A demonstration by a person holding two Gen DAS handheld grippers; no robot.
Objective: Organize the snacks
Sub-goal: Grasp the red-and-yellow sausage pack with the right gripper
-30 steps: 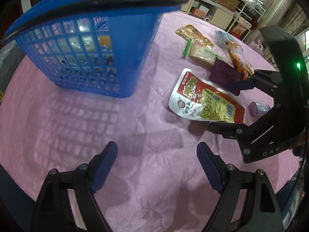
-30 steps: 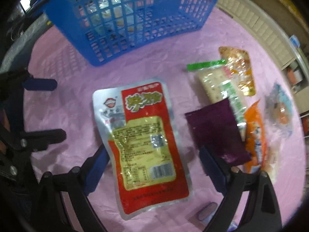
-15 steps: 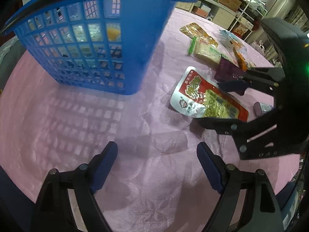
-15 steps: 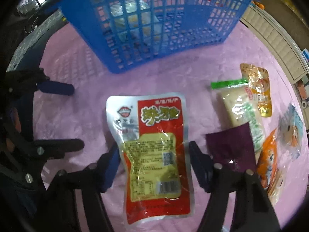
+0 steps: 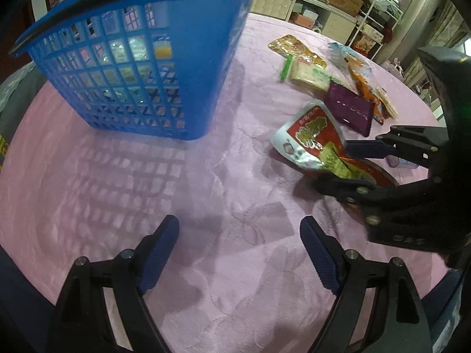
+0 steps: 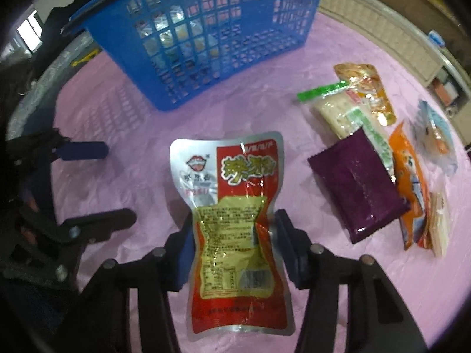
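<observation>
Red foil snack pouch [image 6: 235, 220] pinched between right tool [image 6: 234, 235] fingers; left tool [image 5: 240, 253] wide, empty

Dim indoor light falls from above and behind the blue plastic lattice basket [image 5: 141, 67], which throws a grid-patterned shadow onto the pink embossed tablecloth [image 5: 206, 264] toward 7 o'clock. Glare streaks the crinkled red-and-silver foil snack packet [image 6: 235, 214]. Both fisheye views bend strongly, darken to black corners, and smear the basket rim at 12 o'clock.
</observation>
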